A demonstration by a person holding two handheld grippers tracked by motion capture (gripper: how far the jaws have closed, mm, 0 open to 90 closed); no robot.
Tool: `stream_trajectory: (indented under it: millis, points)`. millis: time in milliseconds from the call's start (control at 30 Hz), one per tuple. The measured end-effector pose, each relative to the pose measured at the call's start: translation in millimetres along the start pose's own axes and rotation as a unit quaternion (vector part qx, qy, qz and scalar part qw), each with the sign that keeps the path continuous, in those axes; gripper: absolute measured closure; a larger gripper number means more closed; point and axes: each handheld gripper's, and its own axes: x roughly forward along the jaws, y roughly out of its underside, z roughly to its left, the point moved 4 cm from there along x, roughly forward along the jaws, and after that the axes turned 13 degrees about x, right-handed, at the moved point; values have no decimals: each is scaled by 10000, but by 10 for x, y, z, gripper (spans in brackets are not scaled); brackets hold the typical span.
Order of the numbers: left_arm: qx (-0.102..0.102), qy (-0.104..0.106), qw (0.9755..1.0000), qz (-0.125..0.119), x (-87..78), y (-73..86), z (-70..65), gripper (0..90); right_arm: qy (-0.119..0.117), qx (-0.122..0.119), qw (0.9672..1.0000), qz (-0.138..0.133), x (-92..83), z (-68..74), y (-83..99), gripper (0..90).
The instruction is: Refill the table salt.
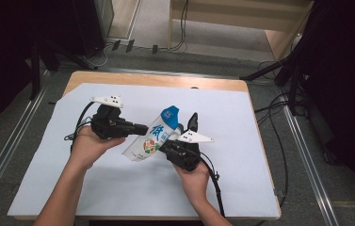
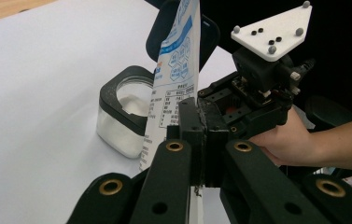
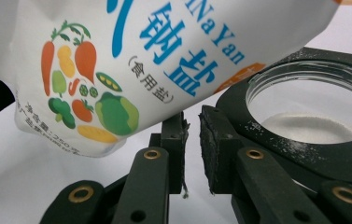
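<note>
Bag (image 1: 152,137): a white and blue salt bag, held tilted above the white sheet (image 1: 118,188), its top edge over the jar.
Left gripper (image 2: 197,135): clamped on the bag's edge, pads pressed together.
Right gripper (image 3: 192,140): jaws slightly parted, nothing gripped; the bag is seen just above them.
Jar (image 2: 124,114): a black-rimmed glass jar, stood on the sheet, white grains inside.
</note>
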Motion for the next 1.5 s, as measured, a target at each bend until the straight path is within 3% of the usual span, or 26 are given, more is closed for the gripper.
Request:
stream_trajectory:
  millis: [733, 1100, 1500]
  points:
    - [-111, -172, 9996, -180, -180, 30, 63, 900, -89, -78, 9999, -2, -155, 19, 12, 792]
    - [-318, -459, 9982, -232, -309, 146, 201, 900, -146, -109, 9998, 84, -160, 60, -6, 790]
    - [-564, -759, 9948, -386, -496, 291, 417, 900, -341, -259, 9990, 142, -123, 264, -145, 742]
